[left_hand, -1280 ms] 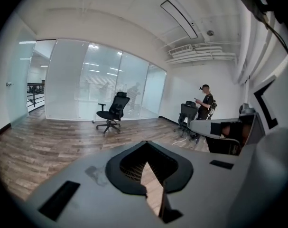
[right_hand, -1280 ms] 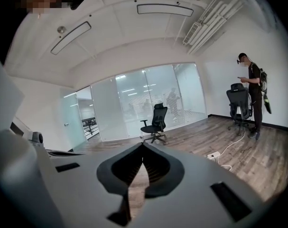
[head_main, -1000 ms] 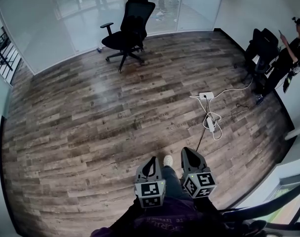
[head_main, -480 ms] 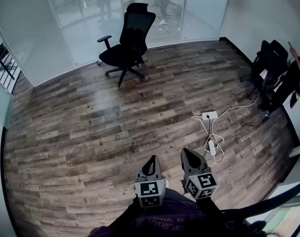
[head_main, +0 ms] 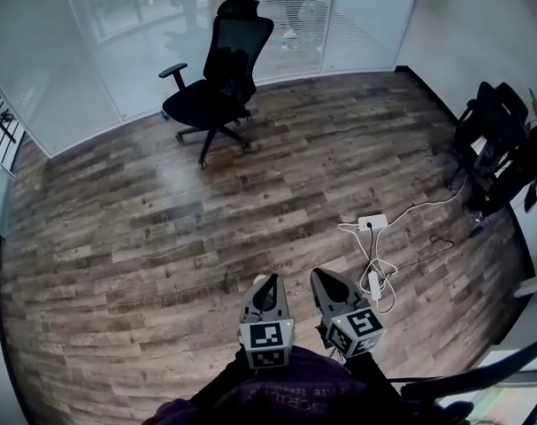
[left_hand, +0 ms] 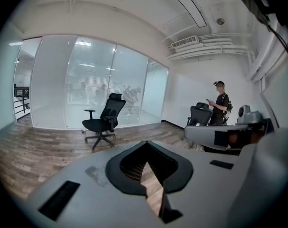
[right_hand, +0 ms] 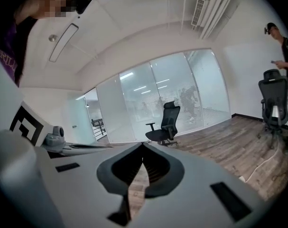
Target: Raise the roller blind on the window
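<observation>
The floor (head_main: 162, 228) was streaky wood plank with a soft sheen, the wall panels (head_main: 100, 60) frosted glass, the chair (head_main: 235, 60) black mesh

Wood plank floor (head_main: 162, 237); black office chair (head_main: 219, 78) near frosted glass wall (head_main: 100, 51); white power strip (head_main: 372, 222) toward floor's right edge

hand-held gripper (right_hand: 143, 145) jaws together, empty; black office chair (right_hand: 169, 119) ahead

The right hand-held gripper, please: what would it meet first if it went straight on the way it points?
Nothing close: the right hand-held gripper aims over wooden floor toward the black office chair; probably floor first, though depth is unclear.
</observation>
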